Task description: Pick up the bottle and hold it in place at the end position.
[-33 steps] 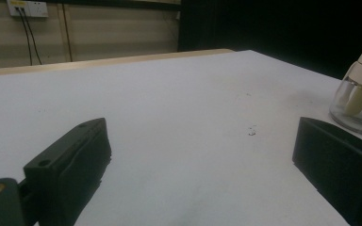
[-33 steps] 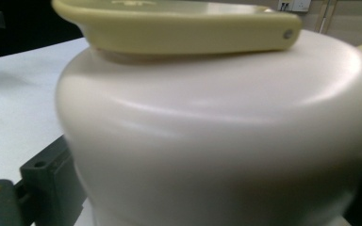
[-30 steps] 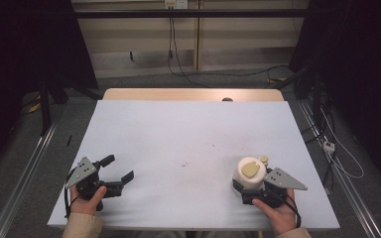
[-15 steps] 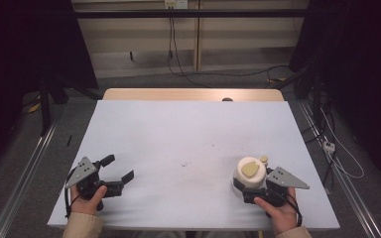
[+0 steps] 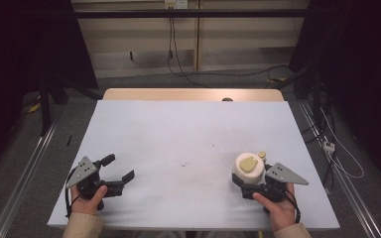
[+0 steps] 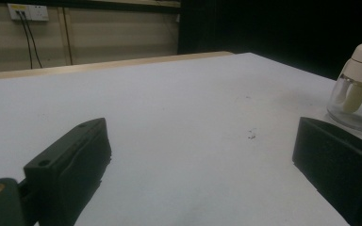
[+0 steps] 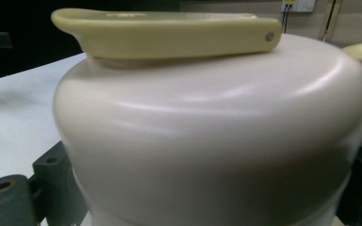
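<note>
- High view: we see the left claw at about 8 o'clock on the white worktop, its jaws spread and holding nothing. The right claw sits at about 4 o'clock, clenched round the cream jar.
- Left gripper view: we see both black jaws wide apart, and the jar stands far off at 3 o'clock, glass below, cream lid above.
- Right gripper view: the jar's lid sits right between the jaws, with a yellowish flap on top.
</note>
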